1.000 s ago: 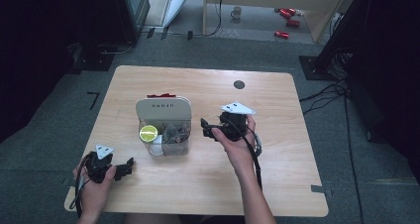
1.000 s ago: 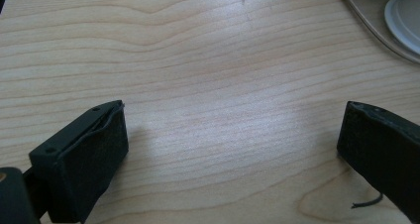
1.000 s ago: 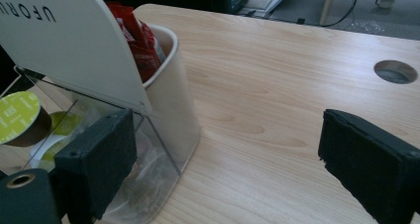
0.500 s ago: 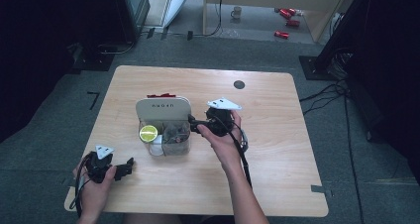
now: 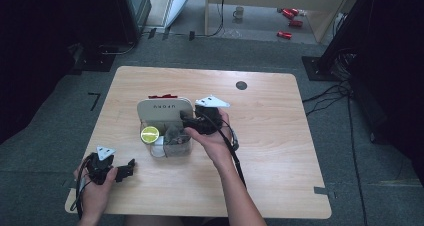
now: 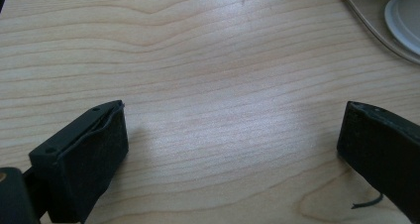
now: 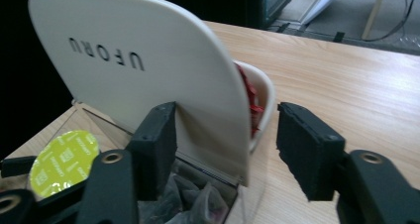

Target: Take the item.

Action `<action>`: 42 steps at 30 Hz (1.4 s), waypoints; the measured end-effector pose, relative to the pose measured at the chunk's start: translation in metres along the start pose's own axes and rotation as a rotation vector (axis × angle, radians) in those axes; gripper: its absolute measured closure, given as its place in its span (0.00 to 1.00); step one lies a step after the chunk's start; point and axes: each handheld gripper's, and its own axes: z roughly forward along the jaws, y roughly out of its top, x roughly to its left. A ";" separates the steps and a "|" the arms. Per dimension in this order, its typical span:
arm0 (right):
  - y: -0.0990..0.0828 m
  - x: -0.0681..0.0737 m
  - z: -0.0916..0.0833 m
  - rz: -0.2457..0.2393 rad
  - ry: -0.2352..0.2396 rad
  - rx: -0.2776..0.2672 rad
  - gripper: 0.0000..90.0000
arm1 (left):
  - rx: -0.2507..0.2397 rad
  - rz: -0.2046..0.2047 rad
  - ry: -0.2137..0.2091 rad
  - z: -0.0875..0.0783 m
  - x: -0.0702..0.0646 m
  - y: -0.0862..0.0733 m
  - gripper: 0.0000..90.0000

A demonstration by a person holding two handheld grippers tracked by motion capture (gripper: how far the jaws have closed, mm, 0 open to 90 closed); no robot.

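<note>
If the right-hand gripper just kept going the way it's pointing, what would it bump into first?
Most likely the raised cream lid of the clear box: the right gripper stands open with the lid's edge between its jaws.

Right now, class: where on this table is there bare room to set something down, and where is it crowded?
Bare wood runs right of the right tool, out to the table edge, and along the far side around the dark round spot. It is crowded mid-left: the lidded box, with the left tool near the front-left corner.
</note>
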 end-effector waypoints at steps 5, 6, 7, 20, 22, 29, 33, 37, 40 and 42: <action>0.001 0.006 -0.001 -0.017 0.053 -0.001 0.49 | 0.000 0.000 0.000 0.000 0.000 0.000 0.00; 0.001 0.007 -0.001 -0.022 0.053 0.001 0.49 | -0.001 -0.002 0.000 0.000 0.000 0.000 0.00; 0.001 0.007 -0.001 -0.022 0.053 0.001 0.49 | -0.001 -0.002 0.000 0.000 0.000 0.000 0.00; -0.013 0.015 -0.017 -0.027 0.072 0.003 0.39 | 0.001 -0.001 -0.001 0.000 0.000 0.000 0.00; -0.014 0.016 -0.019 -0.029 0.067 -0.004 0.39 | 0.002 -0.001 -0.001 0.000 0.000 0.000 0.00; -0.029 0.015 -0.028 -0.017 0.080 0.007 0.38 | 0.001 -0.002 0.000 0.000 0.000 0.000 0.00; -0.038 0.015 -0.030 -0.016 0.084 0.021 0.38 | 0.001 -0.002 0.000 0.000 0.000 0.000 0.00; -0.047 0.013 -0.033 -0.013 0.085 0.029 0.38 | 0.001 -0.002 0.000 0.000 0.000 0.000 0.00; -0.053 0.010 -0.036 -0.003 0.085 0.030 0.37 | -0.001 -0.004 0.000 0.000 0.000 0.000 0.00; -0.058 0.007 -0.038 0.006 0.081 0.032 0.37 | -0.001 -0.004 0.000 0.000 0.000 0.000 0.00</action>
